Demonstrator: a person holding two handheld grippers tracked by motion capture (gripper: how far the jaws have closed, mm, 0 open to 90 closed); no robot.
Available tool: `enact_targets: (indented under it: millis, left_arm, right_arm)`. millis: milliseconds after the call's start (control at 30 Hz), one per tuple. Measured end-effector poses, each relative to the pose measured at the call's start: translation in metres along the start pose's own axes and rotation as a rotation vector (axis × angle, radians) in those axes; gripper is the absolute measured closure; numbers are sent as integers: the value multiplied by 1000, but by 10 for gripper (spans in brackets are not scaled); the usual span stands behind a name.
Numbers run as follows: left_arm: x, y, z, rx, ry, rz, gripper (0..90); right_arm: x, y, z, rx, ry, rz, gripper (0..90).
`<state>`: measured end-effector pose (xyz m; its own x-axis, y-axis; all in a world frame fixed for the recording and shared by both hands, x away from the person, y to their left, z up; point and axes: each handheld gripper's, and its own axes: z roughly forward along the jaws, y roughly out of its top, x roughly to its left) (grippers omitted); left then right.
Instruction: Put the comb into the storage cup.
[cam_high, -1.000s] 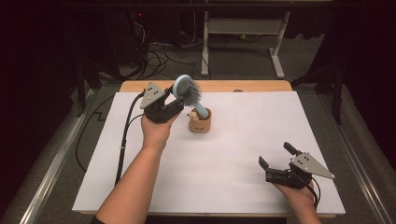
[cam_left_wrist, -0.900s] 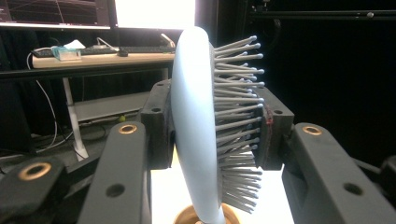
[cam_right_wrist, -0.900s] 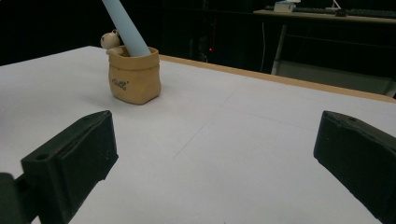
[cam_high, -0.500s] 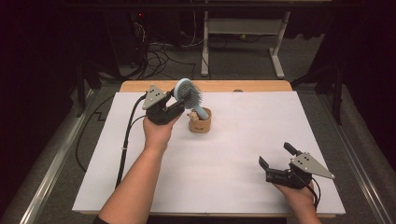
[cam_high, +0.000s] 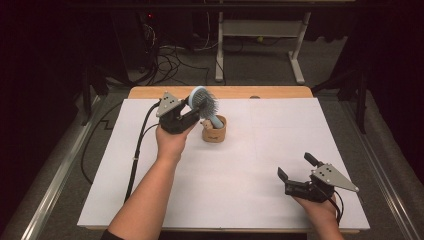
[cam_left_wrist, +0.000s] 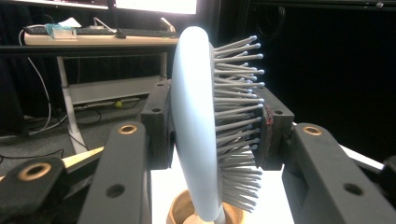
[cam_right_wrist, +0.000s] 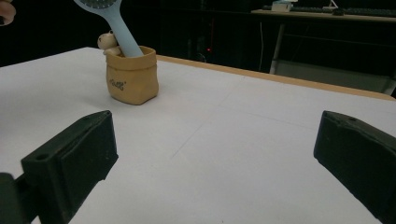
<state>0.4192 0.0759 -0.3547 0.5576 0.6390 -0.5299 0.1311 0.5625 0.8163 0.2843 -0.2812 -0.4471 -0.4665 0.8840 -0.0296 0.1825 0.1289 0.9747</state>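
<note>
A white-covered table (cam_high: 235, 200) stands in a dim room, a desk frame and loose cables on the floor at 12 o'clock. Toward 11 o'clock of the sheet, the left gripper (cam_high: 192, 111) is clamped on the head of a pale blue hairbrush (cam_high: 202, 102), one pad on its smooth back, the other against the bristles. The brush handle slants down into a small tan pot (cam_high: 214, 131) just at the gripper's 4 o'clock. At 5 o'clock, near the table's edge, the right gripper (cam_high: 296, 167) rests with jaws spread wide, nothing between them.
</note>
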Motion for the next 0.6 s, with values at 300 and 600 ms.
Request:
enact_targets:
  millis: [300,600]
  left_arm:
    - [2,-1,4,4,6,-4,574]
    - [4,-1,8,7,11,-4,571]
  right_arm:
    - [0,0,0,2,0,2,1]
    - [0,0,0,5,-2,1,1]
